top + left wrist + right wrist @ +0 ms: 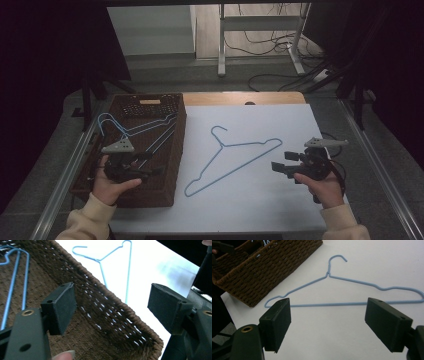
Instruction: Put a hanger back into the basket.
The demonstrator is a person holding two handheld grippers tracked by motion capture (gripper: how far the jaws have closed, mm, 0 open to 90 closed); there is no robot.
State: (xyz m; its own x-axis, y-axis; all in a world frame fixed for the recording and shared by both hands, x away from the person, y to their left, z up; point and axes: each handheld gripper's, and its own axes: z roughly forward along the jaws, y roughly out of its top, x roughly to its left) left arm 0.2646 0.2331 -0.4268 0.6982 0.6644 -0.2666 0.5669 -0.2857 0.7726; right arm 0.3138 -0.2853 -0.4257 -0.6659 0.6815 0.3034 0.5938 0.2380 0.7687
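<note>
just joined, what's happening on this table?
A person holds a two-jaw gripper in each hand; both are open and holding nothing. The left gripper hovers over the brown woven wicker basket, which has thin blue wire hangers in it. The right gripper faces a lone blue wire hanger lying flat on the white tabletop, beside the basket.

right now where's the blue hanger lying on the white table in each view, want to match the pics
High view: the blue hanger lies mid-table, between the two grippers, right of the brown basket.
Left gripper view: upper middle, beyond the basket's rim, on the white surface.
Right gripper view: across the centre, hook pointing up, just beyond the open jaws.
Shared landmark: the brown basket, beside the hanger's lower end.
</note>
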